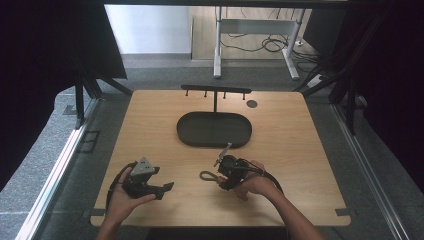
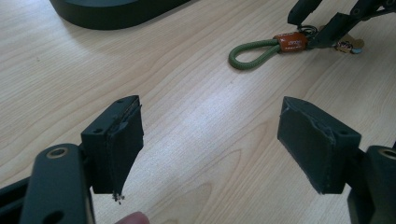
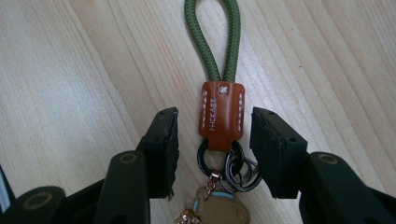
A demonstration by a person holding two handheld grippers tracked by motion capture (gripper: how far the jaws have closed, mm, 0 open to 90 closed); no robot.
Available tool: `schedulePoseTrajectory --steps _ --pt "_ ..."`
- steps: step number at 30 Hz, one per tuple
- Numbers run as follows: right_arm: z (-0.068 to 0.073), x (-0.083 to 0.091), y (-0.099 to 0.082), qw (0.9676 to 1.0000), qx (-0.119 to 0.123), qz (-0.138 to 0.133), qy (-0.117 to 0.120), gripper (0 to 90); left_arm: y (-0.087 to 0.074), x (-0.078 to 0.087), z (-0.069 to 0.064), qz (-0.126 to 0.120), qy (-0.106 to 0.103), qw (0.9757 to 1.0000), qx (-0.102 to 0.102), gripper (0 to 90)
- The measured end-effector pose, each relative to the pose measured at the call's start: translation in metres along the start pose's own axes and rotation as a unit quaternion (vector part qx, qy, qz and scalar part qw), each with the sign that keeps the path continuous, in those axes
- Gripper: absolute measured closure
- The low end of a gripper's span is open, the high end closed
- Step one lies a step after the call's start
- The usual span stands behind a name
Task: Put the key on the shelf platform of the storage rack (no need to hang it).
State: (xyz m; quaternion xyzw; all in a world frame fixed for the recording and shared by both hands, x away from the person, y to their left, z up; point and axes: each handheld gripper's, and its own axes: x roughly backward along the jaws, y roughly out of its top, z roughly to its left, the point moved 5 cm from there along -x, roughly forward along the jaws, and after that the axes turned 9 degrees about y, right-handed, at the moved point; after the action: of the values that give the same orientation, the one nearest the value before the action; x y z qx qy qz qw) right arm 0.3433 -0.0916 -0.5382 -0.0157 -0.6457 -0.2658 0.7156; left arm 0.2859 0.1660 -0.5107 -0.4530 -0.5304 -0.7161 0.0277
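A keychain lies on the wooden table: a green rope loop (image 3: 212, 37) joined by a brown leather tab (image 3: 221, 115) to dark metal rings (image 3: 224, 161) and small charms. My right gripper (image 3: 214, 140) is open, its jaws standing on either side of the leather tab without closing on it. In the high view the right gripper (image 1: 223, 172) sits just right of the rope loop (image 1: 207, 176). My left gripper (image 2: 210, 144) is open over bare wood; the keychain (image 2: 261, 49) lies beyond it. In the high view the left gripper (image 1: 165, 189) rests near the front left.
A dark oval tray (image 1: 214, 129) sits at the table's middle, and behind it stands a black T-shaped rack with hooks (image 1: 216, 90). A small round dark hole (image 1: 252, 104) marks the table's back right. The tray's edge (image 2: 116, 14) appears at the top of the left gripper view.
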Motion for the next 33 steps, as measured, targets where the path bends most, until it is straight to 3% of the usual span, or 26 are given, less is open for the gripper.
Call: schedulePoseTrajectory --steps 23,33 --pt "0.000 -0.012 0.001 0.9997 0.004 0.022 -0.002 54.6 0.000 -0.001 -0.001 0.001 -0.001 1.0000 0.001 22.8" --pt "-0.001 -0.015 0.001 0.9994 0.006 0.034 -0.004 60.9 0.000 -0.001 -0.001 0.001 -0.001 1.0000 0.001 22.8"
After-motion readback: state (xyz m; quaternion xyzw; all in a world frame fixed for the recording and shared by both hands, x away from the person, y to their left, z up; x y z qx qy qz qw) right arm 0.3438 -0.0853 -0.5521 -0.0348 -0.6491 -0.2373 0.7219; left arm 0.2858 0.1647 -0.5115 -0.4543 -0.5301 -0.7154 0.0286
